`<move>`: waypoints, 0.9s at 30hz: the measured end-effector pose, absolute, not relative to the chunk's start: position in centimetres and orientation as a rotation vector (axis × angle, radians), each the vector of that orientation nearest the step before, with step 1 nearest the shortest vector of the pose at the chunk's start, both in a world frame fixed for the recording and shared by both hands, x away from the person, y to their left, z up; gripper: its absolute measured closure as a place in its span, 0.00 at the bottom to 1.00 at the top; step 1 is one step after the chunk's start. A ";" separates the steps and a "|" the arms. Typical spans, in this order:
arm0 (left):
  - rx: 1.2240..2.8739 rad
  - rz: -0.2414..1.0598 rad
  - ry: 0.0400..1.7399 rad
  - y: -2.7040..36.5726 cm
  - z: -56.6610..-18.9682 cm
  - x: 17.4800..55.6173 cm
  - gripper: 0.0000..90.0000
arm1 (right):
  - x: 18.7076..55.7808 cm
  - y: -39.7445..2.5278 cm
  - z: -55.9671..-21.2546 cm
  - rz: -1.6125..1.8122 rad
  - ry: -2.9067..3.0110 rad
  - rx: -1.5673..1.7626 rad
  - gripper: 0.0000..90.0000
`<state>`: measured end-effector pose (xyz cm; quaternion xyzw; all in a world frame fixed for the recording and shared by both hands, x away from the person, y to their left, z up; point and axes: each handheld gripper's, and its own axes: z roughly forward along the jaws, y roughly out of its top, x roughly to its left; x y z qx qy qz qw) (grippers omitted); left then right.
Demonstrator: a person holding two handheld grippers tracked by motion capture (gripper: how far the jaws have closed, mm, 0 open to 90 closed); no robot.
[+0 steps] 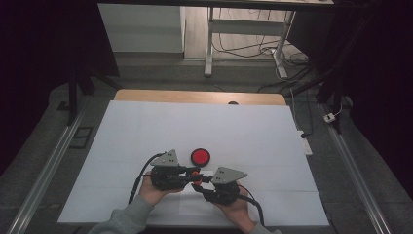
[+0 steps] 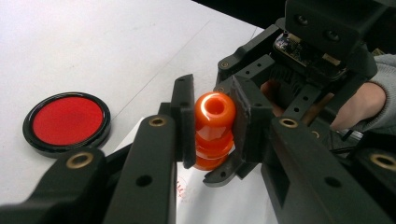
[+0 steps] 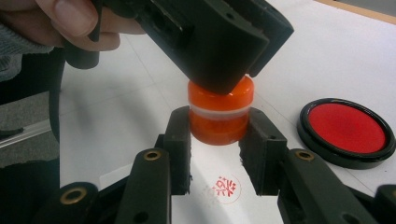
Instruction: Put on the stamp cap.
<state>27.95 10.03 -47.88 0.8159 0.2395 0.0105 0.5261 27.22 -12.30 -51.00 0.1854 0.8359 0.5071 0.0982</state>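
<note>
An orange stamp [image 1: 196,176] is held just above the white table between both grippers. My left gripper [image 2: 212,133] is shut on its ribbed upper part, with the round hollow end facing the camera. My right gripper [image 3: 218,140] is shut on the stamp [image 3: 219,122] at its lower orange section, below a pale ring; the left gripper's black jaws cover its top. In the high view the left gripper [image 1: 192,176] and right gripper [image 1: 199,185] meet tip to tip near the front edge. A red stamped mark [image 3: 225,186] lies on the paper below.
A round red ink pad [image 1: 200,156] in a black case lies open just behind the grippers, and is the ink pad [image 2: 67,120] at the left gripper view's left. The white table cover [image 1: 146,136] reaches a wooden far edge [image 1: 199,96]. Desk legs and cables stand beyond.
</note>
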 end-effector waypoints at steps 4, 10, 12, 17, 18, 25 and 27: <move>1.958 0.025 0.569 10.0 -47.9 28.0 0.80 | 27.2 -12.2 -51.0 1.505 2.470 0.548 0.72; 1.958 0.025 0.569 10.0 -48.0 28.0 0.80 | 27.2 -12.3 -51.0 1.503 2.470 0.548 0.72; 1.960 0.025 0.569 10.0 -48.0 28.0 0.80 | 27.2 -12.3 -51.0 1.504 2.468 0.548 0.72; 1.961 0.023 0.574 10.0 -48.1 28.0 0.80 | 27.3 -12.4 -51.0 1.508 2.463 0.550 0.72; 1.959 0.023 0.576 10.0 -48.1 28.0 0.80 | 27.3 -12.4 -50.9 1.510 2.461 0.550 0.72; 1.959 0.022 0.577 9.9 -48.2 28.0 0.80 | 27.2 -12.4 -50.9 1.513 2.460 0.551 0.72; 1.961 0.023 0.577 9.9 -48.2 28.1 0.80 | 27.2 -12.4 -50.9 1.508 2.460 0.551 0.72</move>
